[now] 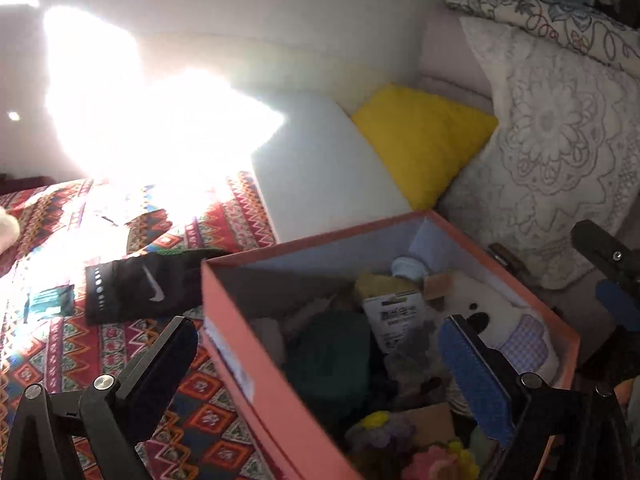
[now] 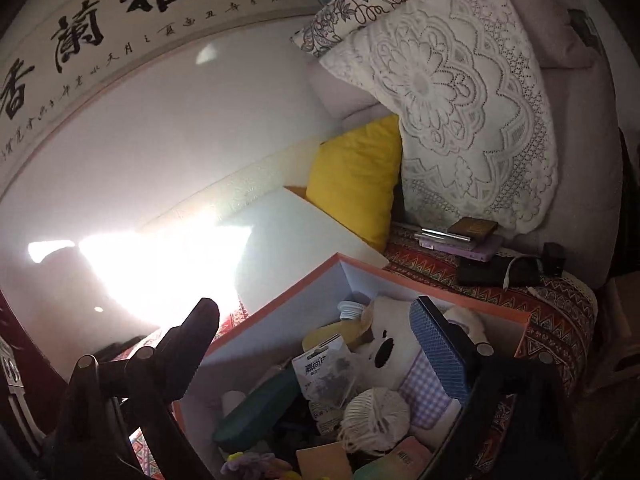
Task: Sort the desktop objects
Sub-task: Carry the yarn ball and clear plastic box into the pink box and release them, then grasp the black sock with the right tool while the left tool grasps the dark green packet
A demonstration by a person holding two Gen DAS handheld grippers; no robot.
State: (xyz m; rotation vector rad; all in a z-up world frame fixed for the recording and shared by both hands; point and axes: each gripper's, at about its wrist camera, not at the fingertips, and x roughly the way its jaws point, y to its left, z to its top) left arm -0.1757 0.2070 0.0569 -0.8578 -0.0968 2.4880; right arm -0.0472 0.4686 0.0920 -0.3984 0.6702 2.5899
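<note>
- Left wrist view: my left tongs (image 1: 320,364) stand spread wide with nothing between them, one finger over the patterned cloth (image 1: 48,352) of the bench, the other over the orange box (image 1: 256,364).
- Right wrist view: my right tongs (image 2: 320,340) are likewise released and carry nothing, hanging above the same box (image 2: 280,304).
- Already lying in the box, as I see them: a white plush toy (image 2: 384,344) with a checked patch, a ball of twine (image 2: 376,416), a printed packet (image 2: 320,376), a dark green piece (image 2: 256,404), and some felt flowers (image 1: 436,464) by the near wall. It looks fairly full.
- Outside the box on the cloth lie a black sock (image 1: 140,288) with a white swoosh, touching or just beside the box's far corner, and a small dark tag or card (image 1: 50,300) beyond it.
- On the other side, against the lace cushion (image 2: 464,112), a stack of a small brown box, pens and a purple case (image 2: 468,240) sits next to a dark pack with a white cable (image 2: 504,272).
- My judgement: much of the sorting shows as done, with the sock and tag plausibly left; whether the stack belongs in the box, I cannot tell. Strong sun glare hides part of the cloth.
</note>
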